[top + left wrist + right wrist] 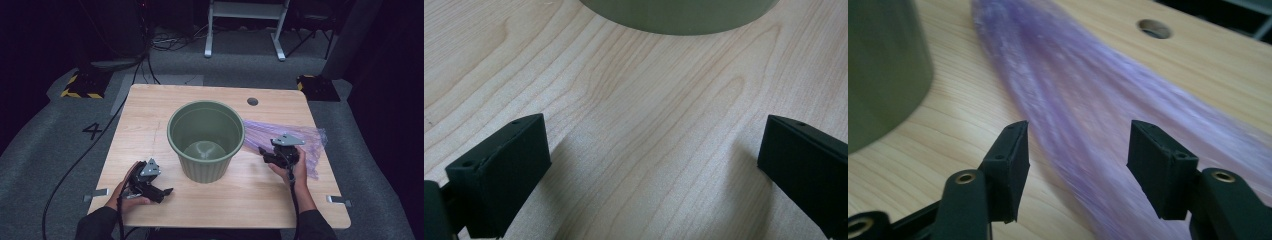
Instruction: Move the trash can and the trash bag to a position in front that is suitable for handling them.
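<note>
Left gripper low over wooden desk at front left, jaws spread wide, bare wood between them, nothing held. Green ribbed bucket upright at desk centre, just beyond left gripper. Purple plastic bag flat on desk right of bucket, one end against bucket wall. Right gripper over bag's near edge, jaws parted, bag under the gap, pads not pressing on it.

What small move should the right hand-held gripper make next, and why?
Probably lower the right hand-held gripper onto the purple plastic bag and close. Its jaws stand open with the bag lying flat on the table between them, not pinched, beside the empty green bucket.
</note>
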Tool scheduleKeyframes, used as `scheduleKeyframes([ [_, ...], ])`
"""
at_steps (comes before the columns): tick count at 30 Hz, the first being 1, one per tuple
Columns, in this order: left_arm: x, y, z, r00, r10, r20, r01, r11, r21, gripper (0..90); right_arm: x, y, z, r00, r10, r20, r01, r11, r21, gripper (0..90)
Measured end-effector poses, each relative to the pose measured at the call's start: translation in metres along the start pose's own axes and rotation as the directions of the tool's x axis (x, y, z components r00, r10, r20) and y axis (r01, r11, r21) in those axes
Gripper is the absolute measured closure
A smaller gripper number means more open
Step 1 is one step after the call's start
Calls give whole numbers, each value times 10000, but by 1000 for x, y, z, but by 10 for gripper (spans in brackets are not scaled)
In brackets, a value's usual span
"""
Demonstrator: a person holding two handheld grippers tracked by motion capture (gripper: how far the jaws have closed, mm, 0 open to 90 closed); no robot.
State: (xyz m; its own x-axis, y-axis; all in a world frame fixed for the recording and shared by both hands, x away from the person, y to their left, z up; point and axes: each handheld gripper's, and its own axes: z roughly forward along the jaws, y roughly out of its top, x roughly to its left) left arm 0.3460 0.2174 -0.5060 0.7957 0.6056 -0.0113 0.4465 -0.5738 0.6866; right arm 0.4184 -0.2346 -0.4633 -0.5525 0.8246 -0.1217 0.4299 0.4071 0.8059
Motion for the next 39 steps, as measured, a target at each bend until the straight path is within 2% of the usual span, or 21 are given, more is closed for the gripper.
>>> scheduleKeyframes([
  [3, 0, 0, 0, 10000, 0, 1, 0, 10000, 1, 0, 14, 4, 3, 9958, -503, -770, 496, 9987, -113, 363],
  [6, 0, 0, 0, 10000, -1, 0, 1, 10000, 0, 0, 29, 8, 2, 9840, -857, -1562, 820, 9962, -303, 318],
  [9, 0, 0, 0, 10000, -24, -16, 24, 10000, -4, 0, 44, 11, 3, 9658, -1110, -2345, 1047, 9937, -392, 270],
  [13, 0, 1, 1, 10000, -30, -26, 30, 10000, 20, 0, 58, 15, 2, 9476, -1264, -2934, 1085, 9911, -767, 257],
  [14, 0, 1, 1, 10000, -34, -29, 34, 10000, 22, 0, 60, 16, 3, 9440, -1301, -3033, 1091, 9904, -850, 258],
  [16, 0, 1, 1, 10000, -37, -23, 37, 10000, 18, 0, 65, 18, 4, 9441, -1364, -3002, 1152, 9895, -873, 268],
  [19, 0, 1, 1, 10000, -23, -17, 23, 10000, 30, 0, 70, 20, 8, 9394, -1397, -3132, 1154, 9888, -949, 276],
  [26, 0, 1, 1, 10000, -39, -12, 39, 10000, 16, 0, 79, 25, 19, 9387, -1522, -3094, 1322, 9876, -847, 285],
  [28, 0, 1, 1, 10000, -39, -11, 39, 10000, 16, 0, 79, 25, 23, 9416, -1507, -3011, 1336, 9881, -768, 285],
  [30, 0, 1, 1, 10000, -41, -10, 41, 10000, 17, 0, 77, 24, 25, 9499, -1473, -2756, 1320, 9885, -732, 288],
  [34, 0, 1, 1, 10000, -42, -13, 42, 10000, 12, 0, 66, 19, 24, 9738, -1615, -1603, 1593, 9869, -269, 314],
  [35, 0, 1, 1, 10000, -40, -12, 40, 10000, 11, 0, 57, 16, 23, 9823, -1432, -1210, 1433, 9896, -81, 344],
  [37, 0, 1, 1, 10000, -42, -13, 42, 10000, 11, 0, 43, 12, 20, 9932, -987, -617, 993, 9950, 70, 392],
  [39, 0, 1, 1, 10000, -43, -11, 43, 10000, 13, 0, 29, 8, 17, 9979, -641, -60, 642, 9978, 154, 452],
])
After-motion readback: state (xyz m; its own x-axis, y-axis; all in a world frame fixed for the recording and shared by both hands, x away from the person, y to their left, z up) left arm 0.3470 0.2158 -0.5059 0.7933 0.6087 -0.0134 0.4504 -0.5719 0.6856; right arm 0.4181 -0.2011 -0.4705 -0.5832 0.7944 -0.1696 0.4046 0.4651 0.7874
